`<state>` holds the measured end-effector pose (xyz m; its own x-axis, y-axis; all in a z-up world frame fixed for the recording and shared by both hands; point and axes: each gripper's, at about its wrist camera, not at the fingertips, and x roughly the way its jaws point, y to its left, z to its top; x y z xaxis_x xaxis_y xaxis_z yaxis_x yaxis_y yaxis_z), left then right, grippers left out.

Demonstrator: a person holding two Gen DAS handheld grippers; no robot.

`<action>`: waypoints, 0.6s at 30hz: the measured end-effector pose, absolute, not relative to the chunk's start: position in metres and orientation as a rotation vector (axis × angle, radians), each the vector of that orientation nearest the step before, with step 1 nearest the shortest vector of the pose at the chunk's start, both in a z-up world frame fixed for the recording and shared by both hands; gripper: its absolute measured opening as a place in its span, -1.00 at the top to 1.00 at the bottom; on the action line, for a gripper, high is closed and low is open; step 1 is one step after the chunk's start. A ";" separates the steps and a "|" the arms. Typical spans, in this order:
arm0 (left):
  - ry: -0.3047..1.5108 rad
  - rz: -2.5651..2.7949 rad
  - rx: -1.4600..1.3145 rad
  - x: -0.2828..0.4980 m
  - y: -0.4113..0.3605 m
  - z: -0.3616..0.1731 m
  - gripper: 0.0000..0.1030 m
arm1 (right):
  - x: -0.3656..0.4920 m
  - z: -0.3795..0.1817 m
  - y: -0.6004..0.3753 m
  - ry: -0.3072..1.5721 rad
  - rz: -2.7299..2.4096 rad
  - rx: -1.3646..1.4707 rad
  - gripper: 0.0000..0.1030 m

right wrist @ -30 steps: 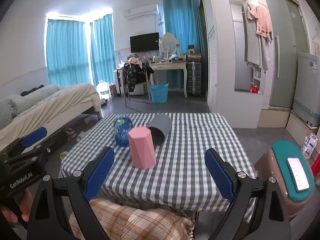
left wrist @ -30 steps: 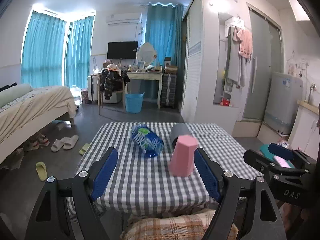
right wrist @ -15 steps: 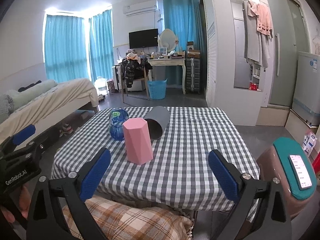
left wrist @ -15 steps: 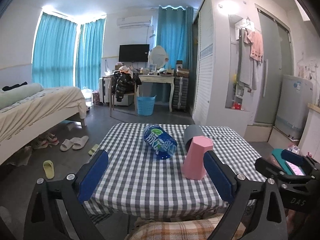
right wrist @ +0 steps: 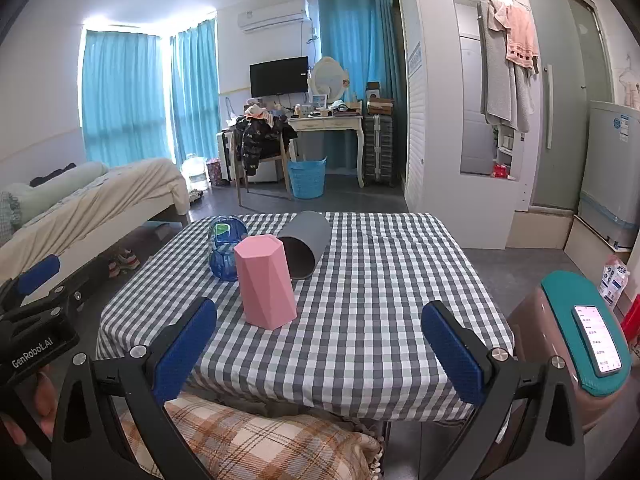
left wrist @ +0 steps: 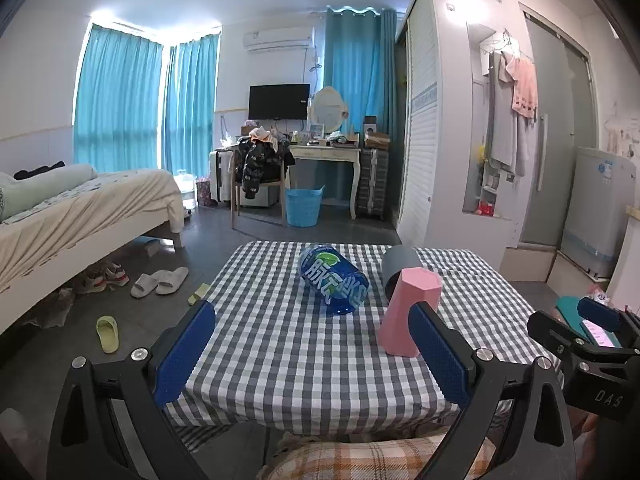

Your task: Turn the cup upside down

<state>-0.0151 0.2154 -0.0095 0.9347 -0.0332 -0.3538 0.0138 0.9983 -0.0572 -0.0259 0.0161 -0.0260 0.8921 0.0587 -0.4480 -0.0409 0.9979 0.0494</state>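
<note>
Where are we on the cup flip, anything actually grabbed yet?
Done: the pink cup already stands with its closed end up on the checkered table, so it looks flipped. In hand: nothing; the left gripper and right gripper are both open, short of the table. Left: the grey cup and the blue cup lie on their sides behind it.

This is a home, a one-room flat. A bed stands at the left, slippers lie on the floor, a TV hangs above a dressing table, and clothes hang beside a wardrobe.
</note>
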 end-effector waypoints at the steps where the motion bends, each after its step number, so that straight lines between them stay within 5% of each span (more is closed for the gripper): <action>1: 0.364 -0.023 -0.055 -0.015 0.217 -0.010 -0.95 | -0.026 -0.026 0.016 0.465 0.050 0.039 -1.00; 18: 0.368 -0.010 -0.060 -0.015 0.221 -0.012 -0.95 | -0.025 -0.030 0.018 0.479 0.050 0.035 -1.00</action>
